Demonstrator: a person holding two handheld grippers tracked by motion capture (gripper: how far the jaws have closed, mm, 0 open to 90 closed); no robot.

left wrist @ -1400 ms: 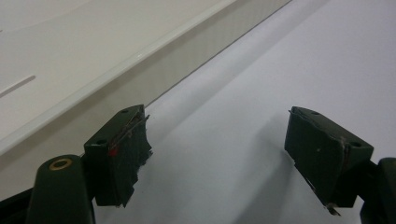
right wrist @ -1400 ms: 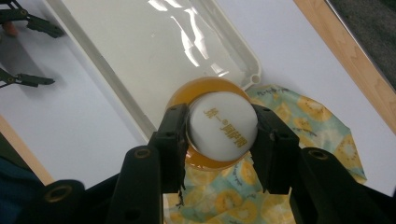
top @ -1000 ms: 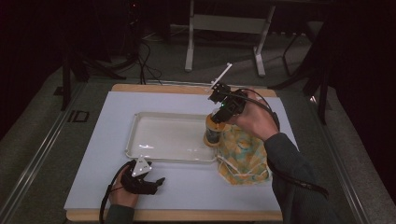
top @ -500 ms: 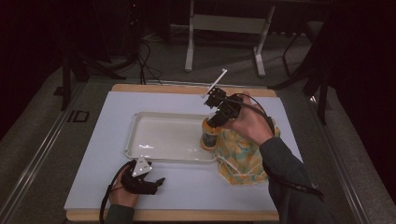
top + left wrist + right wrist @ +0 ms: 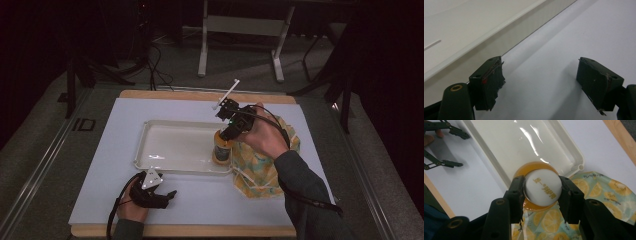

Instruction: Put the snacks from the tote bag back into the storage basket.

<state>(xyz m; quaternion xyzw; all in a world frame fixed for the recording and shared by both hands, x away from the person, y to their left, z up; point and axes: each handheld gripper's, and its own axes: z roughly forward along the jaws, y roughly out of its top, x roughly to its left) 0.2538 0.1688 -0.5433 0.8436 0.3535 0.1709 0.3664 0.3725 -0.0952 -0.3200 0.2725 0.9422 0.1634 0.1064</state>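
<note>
I see my bottle (image 5: 543,187) standing upright, orange-bodied with a white cap that bears gold lettering. It sits at the tray's (image 5: 499,170) near right corner, over the rim, touching the fruit-printed cloth bag (image 5: 599,192) lying just beside the tray.

We wear dark grey-blue sleeves and carry matt black two-jaw grippers, left gripper (image 5: 171,194) topped by a grey three-cornered plate, trailing black cables.
</note>
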